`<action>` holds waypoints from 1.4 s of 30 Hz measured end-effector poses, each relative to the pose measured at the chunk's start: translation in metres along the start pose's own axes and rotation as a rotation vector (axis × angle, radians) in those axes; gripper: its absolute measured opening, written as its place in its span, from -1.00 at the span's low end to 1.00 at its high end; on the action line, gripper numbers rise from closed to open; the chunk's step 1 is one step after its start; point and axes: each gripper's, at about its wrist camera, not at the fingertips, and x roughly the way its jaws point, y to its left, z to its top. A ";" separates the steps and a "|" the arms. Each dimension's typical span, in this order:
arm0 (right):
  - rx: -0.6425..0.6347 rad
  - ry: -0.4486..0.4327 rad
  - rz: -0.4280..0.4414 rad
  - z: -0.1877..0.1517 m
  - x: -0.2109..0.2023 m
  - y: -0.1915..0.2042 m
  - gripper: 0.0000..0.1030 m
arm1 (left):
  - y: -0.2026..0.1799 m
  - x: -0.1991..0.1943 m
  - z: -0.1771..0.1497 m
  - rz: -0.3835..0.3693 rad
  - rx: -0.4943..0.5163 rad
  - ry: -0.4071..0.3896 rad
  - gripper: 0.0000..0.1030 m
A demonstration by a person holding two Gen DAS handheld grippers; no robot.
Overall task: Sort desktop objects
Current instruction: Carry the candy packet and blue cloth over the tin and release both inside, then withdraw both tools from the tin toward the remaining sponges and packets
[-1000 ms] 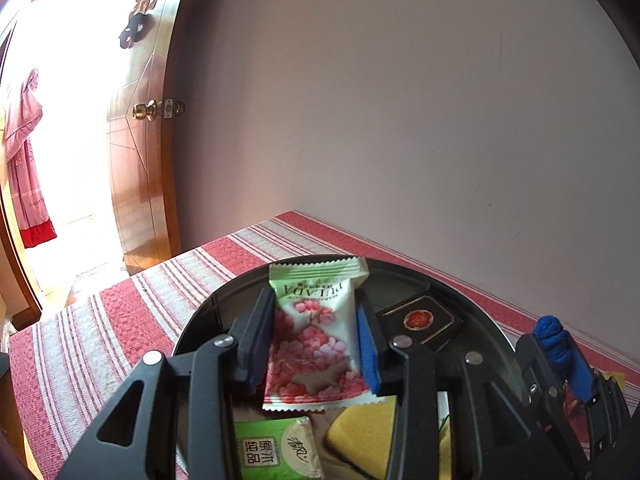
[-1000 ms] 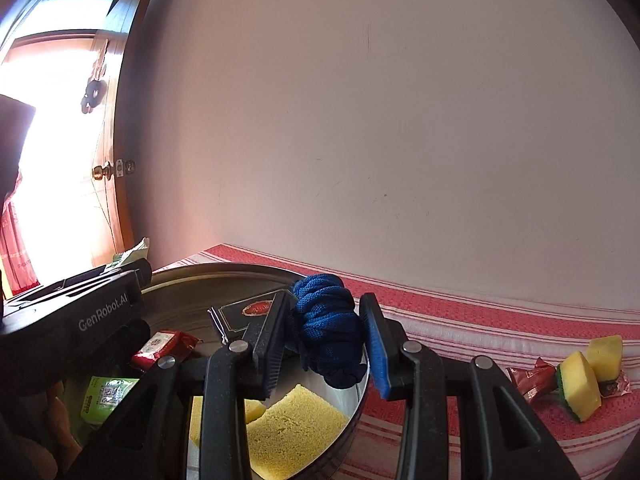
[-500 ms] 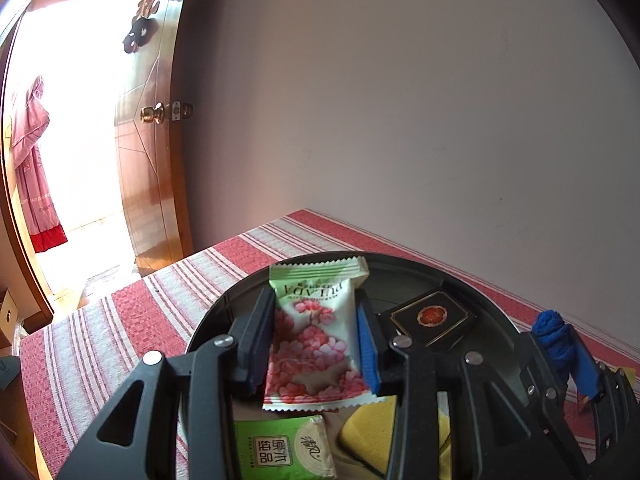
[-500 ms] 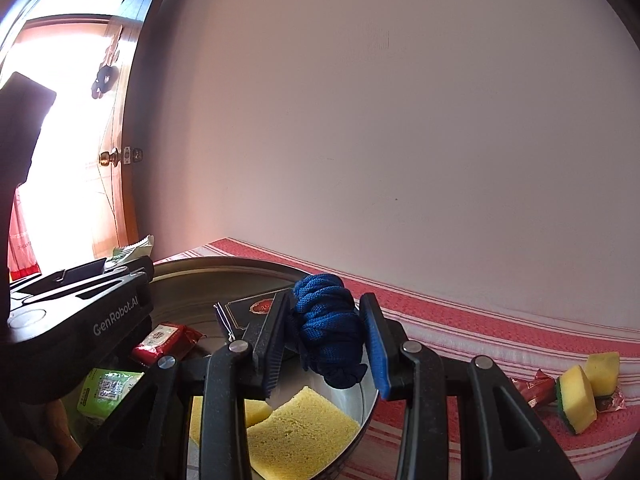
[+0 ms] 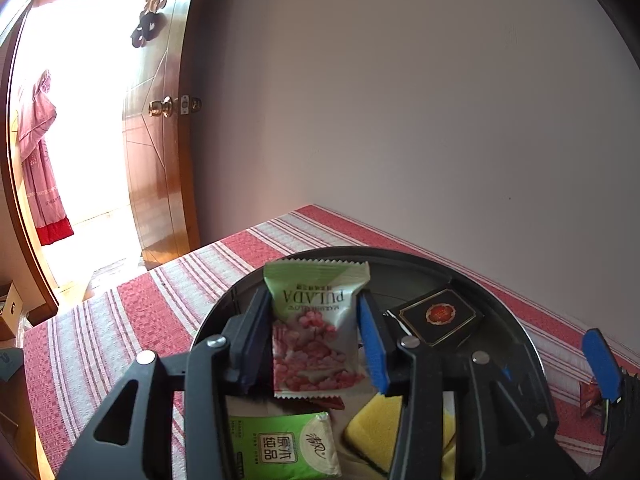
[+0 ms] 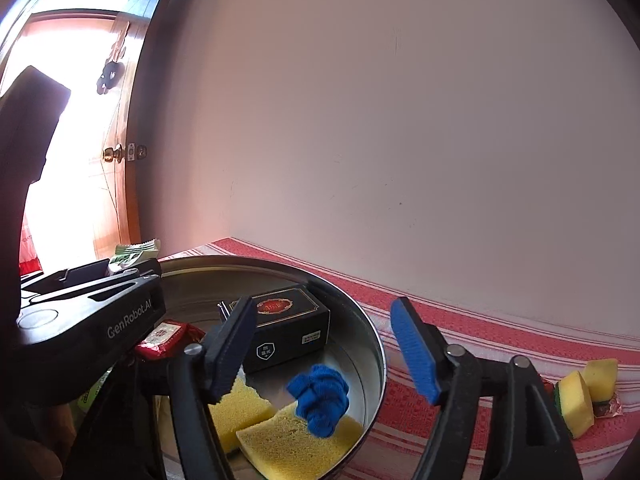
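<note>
My left gripper is over the round metal bowl. Its jaws are opening, and the pads still touch both sides of a green-and-white snack packet with pink pieces printed on it. In the right wrist view, my right gripper is opening wide above the bowl with nothing between its fingers. The blue rope bundle lies in the bowl on a yellow sponge. Also in the bowl are a black box, a red packet and a green tissue pack.
On the red-striped tablecloth, right of the bowl, lie two yellow-and-green sponges and a red wrapper. A plain wall runs close behind the table. An open wooden door stands to the left, past the table's edge.
My right gripper has opened, and the blue rope bundle has dropped from it onto the sponge in the bowl. The left jaws stand slightly wider, with the snack packet still between them.
</note>
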 end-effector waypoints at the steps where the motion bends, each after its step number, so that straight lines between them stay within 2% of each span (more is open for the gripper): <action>1: 0.007 -0.005 0.000 0.000 -0.001 -0.001 0.48 | 0.000 0.000 0.000 0.002 -0.003 0.001 0.06; 2: 0.015 -0.002 -0.001 0.000 0.000 -0.002 0.48 | 0.001 -0.001 0.000 0.006 -0.007 -0.004 0.20; 5: 0.053 -0.003 -0.008 -0.001 0.001 -0.009 0.50 | 0.002 -0.006 0.000 0.016 -0.018 -0.032 0.47; 9: 0.107 -0.008 -0.026 -0.004 -0.002 -0.019 0.65 | 0.001 -0.009 -0.001 0.034 -0.012 -0.044 0.47; 28: 0.150 -0.016 -0.130 -0.010 -0.027 -0.029 0.66 | 0.000 -0.016 -0.003 0.043 -0.034 -0.107 0.48; 32: 0.173 -0.030 -0.152 -0.011 -0.033 -0.037 0.66 | 0.000 -0.016 -0.004 0.038 -0.041 -0.105 0.48; 37: 0.149 -0.007 -0.164 -0.015 -0.039 -0.051 0.66 | -0.002 -0.017 -0.005 0.042 -0.034 -0.108 0.48; 40: 0.135 -0.007 -0.181 -0.019 -0.049 -0.065 0.66 | -0.006 -0.012 -0.007 0.032 -0.023 -0.075 0.82; 42: 0.131 -0.006 -0.192 -0.022 -0.056 -0.076 0.66 | -0.010 -0.013 -0.009 0.021 -0.012 -0.083 0.82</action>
